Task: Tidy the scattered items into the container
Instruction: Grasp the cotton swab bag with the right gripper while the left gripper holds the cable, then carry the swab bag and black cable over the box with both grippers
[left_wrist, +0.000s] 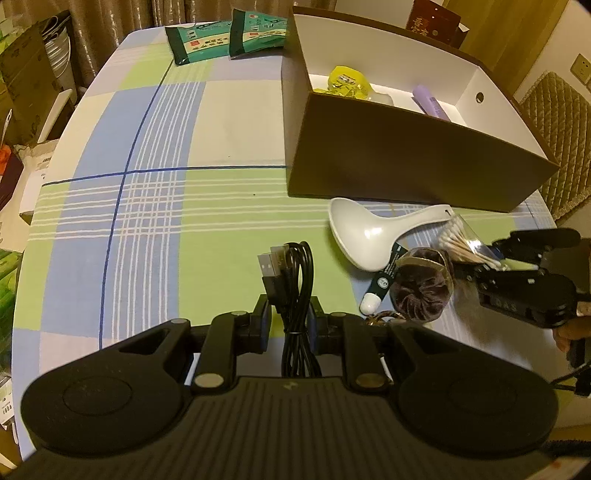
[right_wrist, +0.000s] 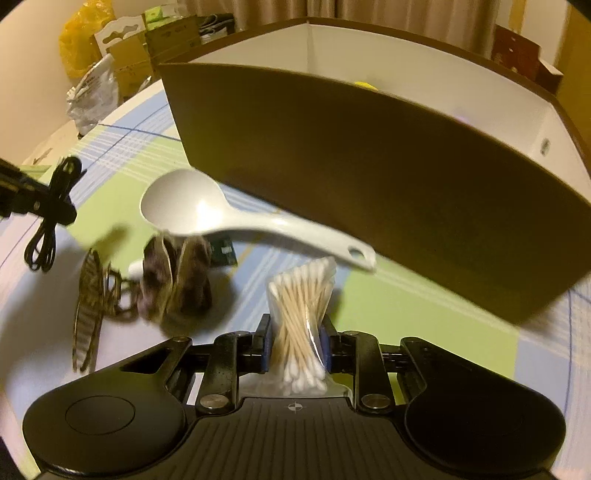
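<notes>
Black cable (left_wrist: 295, 295) pinched in left hand-held gripper (left_wrist: 289, 317); right hand-held gripper (right_wrist: 297, 347) pinches cotton swabs (right_wrist: 301, 314); labels unreadable.

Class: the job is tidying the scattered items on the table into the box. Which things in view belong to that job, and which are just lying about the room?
Part of the job:
box
black USB cable, in left gripper
cotton swabs, in right gripper
white spoon
green packets

Just lying about:
cardboard cartons
yellow bag
</notes>
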